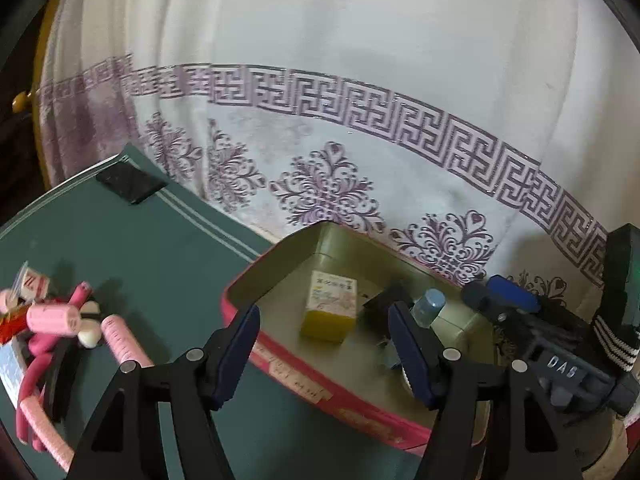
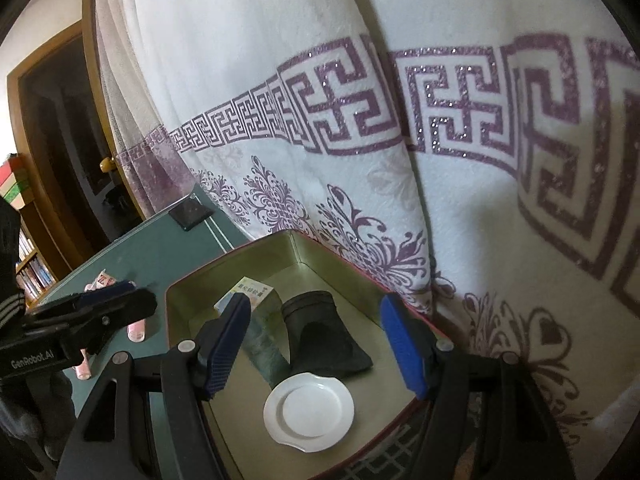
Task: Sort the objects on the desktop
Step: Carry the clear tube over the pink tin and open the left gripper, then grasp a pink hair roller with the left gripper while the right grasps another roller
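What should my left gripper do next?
Probably swing the open, empty left gripper left to the loose pink foam hair rollers on the green tabletop; the red-rimmed metal tin already holds other items.

Pink curlers (image 1: 52, 318), yellow box (image 1: 329, 312), white lid (image 2: 309, 406), purple-patterned white curtain (image 1: 360, 80).

My left gripper (image 1: 324, 354) has its jaws spread wide, nothing between the blue pads (image 1: 236, 356). My right gripper (image 2: 316, 344) is likewise parted and empty, its pads (image 2: 402, 346) well apart. From the left wrist camera, the right gripper (image 1: 516, 304) shows at about three o'clock, pointing toward ten o'clock. From the right wrist camera, the left gripper (image 2: 104, 300) sits at about nine o'clock, fingers toward three o'clock; its gap seems hidden edge-on there.
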Motion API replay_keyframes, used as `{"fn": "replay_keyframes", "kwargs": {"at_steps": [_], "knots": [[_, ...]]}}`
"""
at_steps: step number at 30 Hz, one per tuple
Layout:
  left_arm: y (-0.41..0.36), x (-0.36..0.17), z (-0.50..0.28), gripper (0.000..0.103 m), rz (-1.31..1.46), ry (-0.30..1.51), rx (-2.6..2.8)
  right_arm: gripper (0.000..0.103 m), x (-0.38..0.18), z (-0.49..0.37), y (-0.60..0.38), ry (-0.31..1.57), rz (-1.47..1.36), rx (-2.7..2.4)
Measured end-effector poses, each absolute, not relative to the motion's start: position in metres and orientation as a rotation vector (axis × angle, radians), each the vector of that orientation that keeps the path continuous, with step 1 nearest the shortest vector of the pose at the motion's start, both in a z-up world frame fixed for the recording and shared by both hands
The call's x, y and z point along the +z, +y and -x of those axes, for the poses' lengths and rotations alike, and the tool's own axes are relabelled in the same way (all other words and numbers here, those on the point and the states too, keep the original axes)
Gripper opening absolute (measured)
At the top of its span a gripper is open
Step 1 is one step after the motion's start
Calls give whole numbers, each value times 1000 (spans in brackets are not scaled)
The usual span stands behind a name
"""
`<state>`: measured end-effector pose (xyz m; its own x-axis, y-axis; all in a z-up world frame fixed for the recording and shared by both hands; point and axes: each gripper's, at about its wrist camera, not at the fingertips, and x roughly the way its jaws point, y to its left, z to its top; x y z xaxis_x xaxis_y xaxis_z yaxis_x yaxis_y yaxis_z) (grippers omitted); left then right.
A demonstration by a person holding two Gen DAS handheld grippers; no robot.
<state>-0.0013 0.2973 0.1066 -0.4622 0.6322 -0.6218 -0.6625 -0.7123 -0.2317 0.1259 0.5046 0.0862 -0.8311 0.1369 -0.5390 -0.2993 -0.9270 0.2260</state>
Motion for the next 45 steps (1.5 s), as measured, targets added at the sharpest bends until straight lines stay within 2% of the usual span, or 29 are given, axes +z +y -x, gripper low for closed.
{"fn": "replay_keyframes", "kwargs": {"at_steps": [14,28,45], "knots": [[206,99,11,68,986,-77,2357,73,94,-119,481,419,793,2816],[86,59,9,69,1163,-183,2615,74,88,-87,400,355,915,3020],[91,31,28,68,1239,-185,2578,74,70,-60,338,264,1081,3119]]}}
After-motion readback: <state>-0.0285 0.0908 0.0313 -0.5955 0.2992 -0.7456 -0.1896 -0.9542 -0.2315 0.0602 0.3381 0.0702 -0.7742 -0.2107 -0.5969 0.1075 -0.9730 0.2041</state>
